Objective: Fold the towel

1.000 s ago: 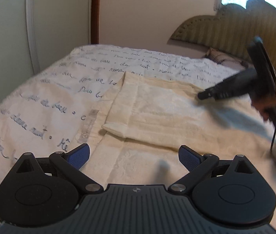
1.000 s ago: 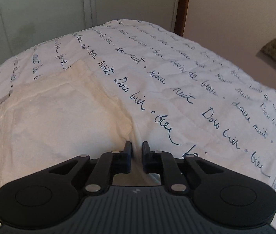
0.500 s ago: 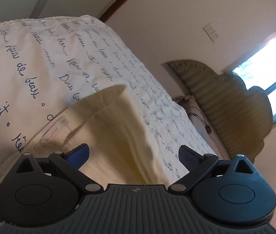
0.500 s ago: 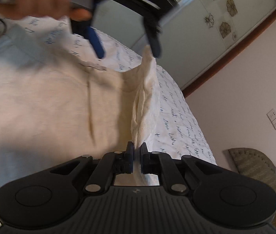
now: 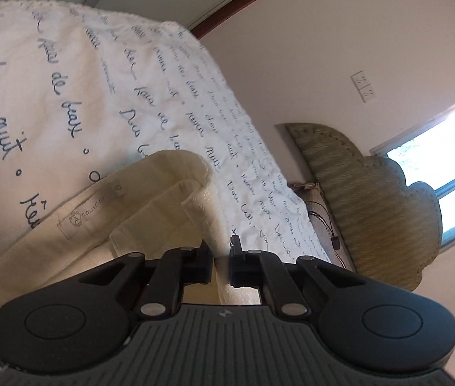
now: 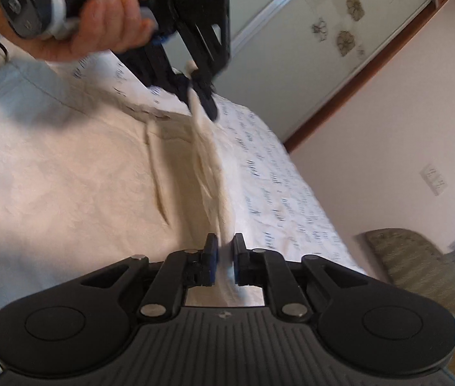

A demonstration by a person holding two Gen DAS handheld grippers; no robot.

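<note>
Left wrist view
Towel [image 5: 175, 212]: cream, lifted off the bed in a curved fold; sewn label [image 5: 90, 210] faces the cam, print "COLLECTION" partly legible.
Left gripper [image 5: 222, 257]: fingers drawn together, clamped on a towel edge; cloth runs up betw. the tips and down behind them.
Bedspread [image 5: 66, 80]: white w/ dark blue handwriting print, under and behind the towel; lace-like trim along far edge.
Headboard [image 5: 372, 212]: olive, ribbed, scalloped top, at right of bed.
Bkgd: window [image 5: 446, 173] bright at far right; wall switch [image 5: 365, 87] on pink wall; thin black cable [image 5: 327, 228] near the headboard base.

Right wrist view
Right gripper [image 6: 224, 259]: fingers nearly closed, pinching a towel edge; blue pads show on the inner faces.
Towel [image 6: 66, 199]: mostly spread flat on the bed at left; one edge raised as a taut ridge running from the right gripper up to the left gripper [image 6: 200, 93].
Left gripper, seen from outside: tips shut onto the far end of the ridge; blurred.
Hand [image 6: 98, 25]: wrapped round the left gripper's handle, top left.
Bedspread [image 6: 275, 193]: to the right of the towel.
Bkgd: wardrobe door [image 6: 324, 32] w/ flower motifs, wood frame; headboard [image 6: 420, 276] bottom right.
</note>
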